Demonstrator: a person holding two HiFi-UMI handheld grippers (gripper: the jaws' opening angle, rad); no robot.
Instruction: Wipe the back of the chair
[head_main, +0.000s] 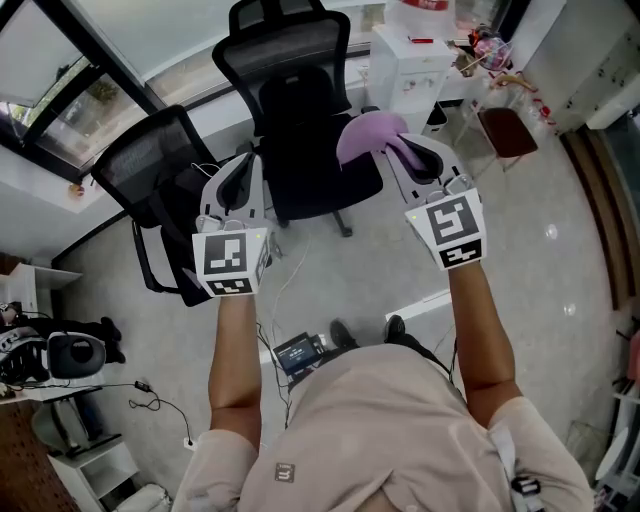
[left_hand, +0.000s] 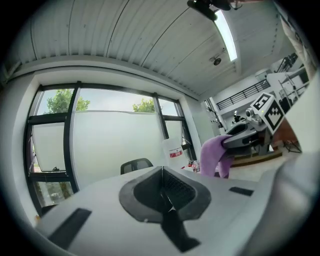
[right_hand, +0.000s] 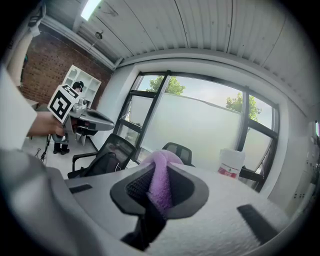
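While the black chair (head_main: 300, 110) stands on the floor ahead, seat toward the person, the left gripper (left_hand: 167, 200) is raised with jaws pressed together, empty. The right gripper (right_hand: 159, 195) clamps a purple cloth (head_main: 362, 135), held up short of the chair.

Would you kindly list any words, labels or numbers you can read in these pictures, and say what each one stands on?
Nothing here can be read with certainty.
Red label on the white bucket: too blurred to read.
Shirt patch: too small to read.
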